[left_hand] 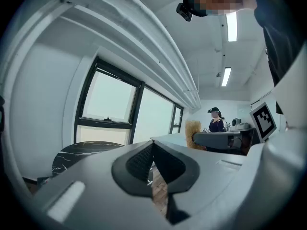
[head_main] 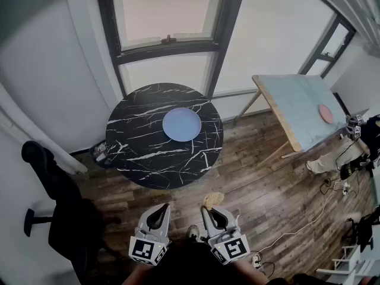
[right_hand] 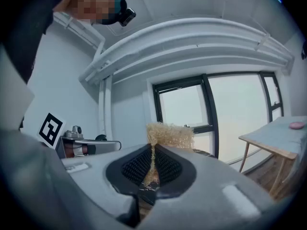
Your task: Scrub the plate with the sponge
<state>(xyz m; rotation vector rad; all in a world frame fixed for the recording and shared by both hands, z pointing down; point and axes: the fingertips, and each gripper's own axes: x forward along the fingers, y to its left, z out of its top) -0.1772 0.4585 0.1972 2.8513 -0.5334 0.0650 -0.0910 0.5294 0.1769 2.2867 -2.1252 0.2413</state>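
While the right gripper pinches the tan sponge tight, ready to scrub, the left gripper is closed & empty, both well apart from the blue plate.

Layout, read from the head view. We find the plate on the round table, off its centre toward 2 o'clock. The window stands behind the table at 12 o'clock. A second table sits at 2 o'clock, with a small disc on it. A chair is at 8 o'clock. At 6 o'clock the left gripper and right gripper sit side by side, with the sponge between the right one's jaws.
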